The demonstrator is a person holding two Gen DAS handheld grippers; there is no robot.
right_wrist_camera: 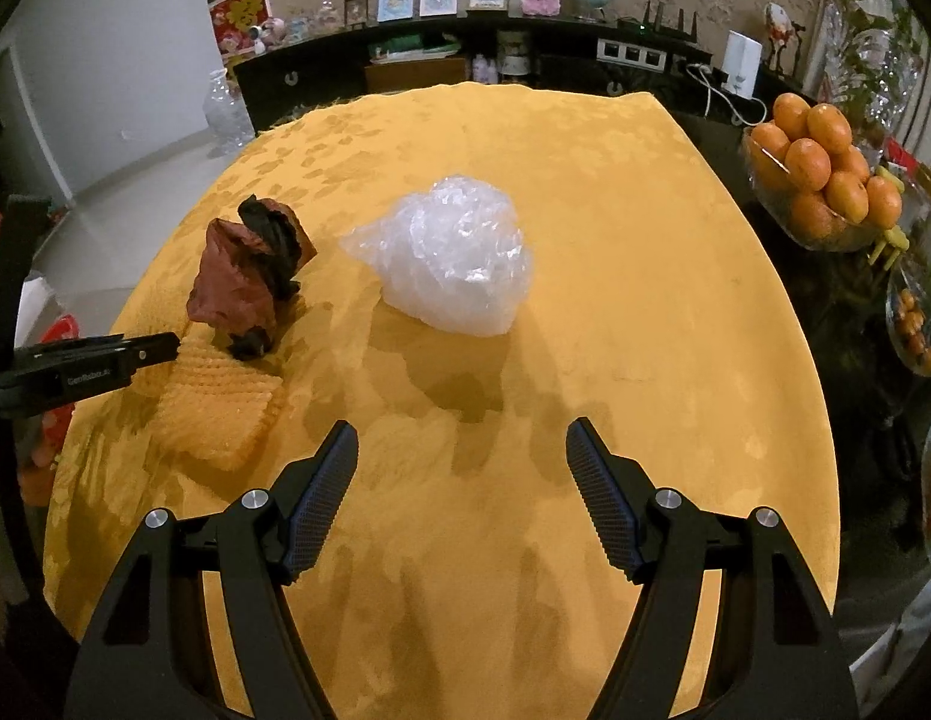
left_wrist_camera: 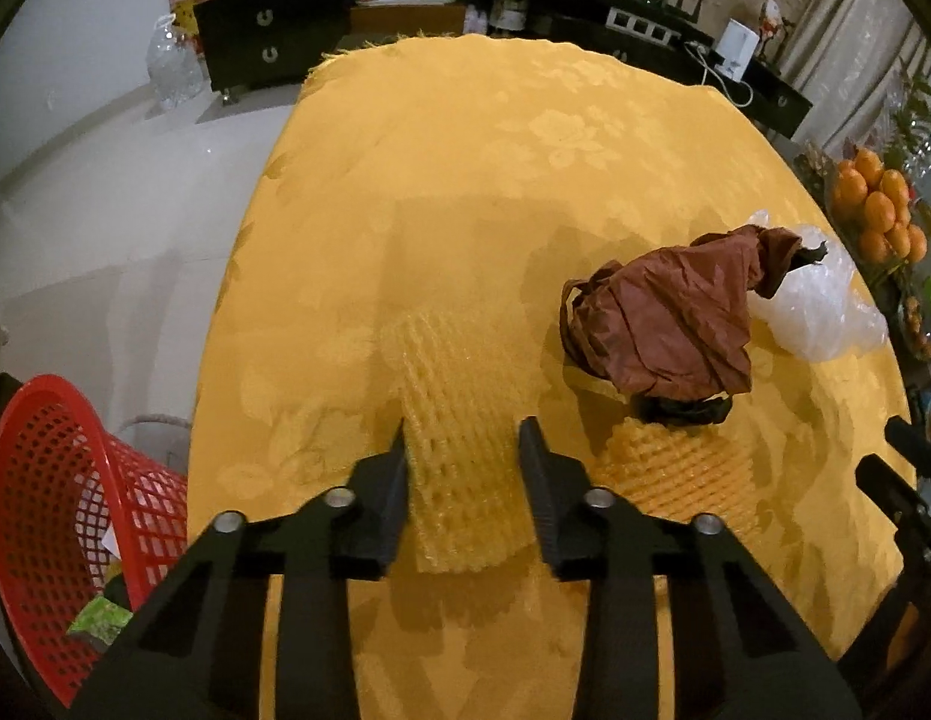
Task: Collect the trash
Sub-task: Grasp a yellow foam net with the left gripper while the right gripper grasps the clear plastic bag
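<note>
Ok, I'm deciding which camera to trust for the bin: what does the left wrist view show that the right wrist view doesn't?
Only left wrist: the inside of the red basket, and a foam net between the fingers of the left gripper. Only right wrist: the clear plastic bag unobstructed, and the right gripper open over bare yellow cloth. Both: the brown bag, a second foam net and the bowl of oranges.
</note>
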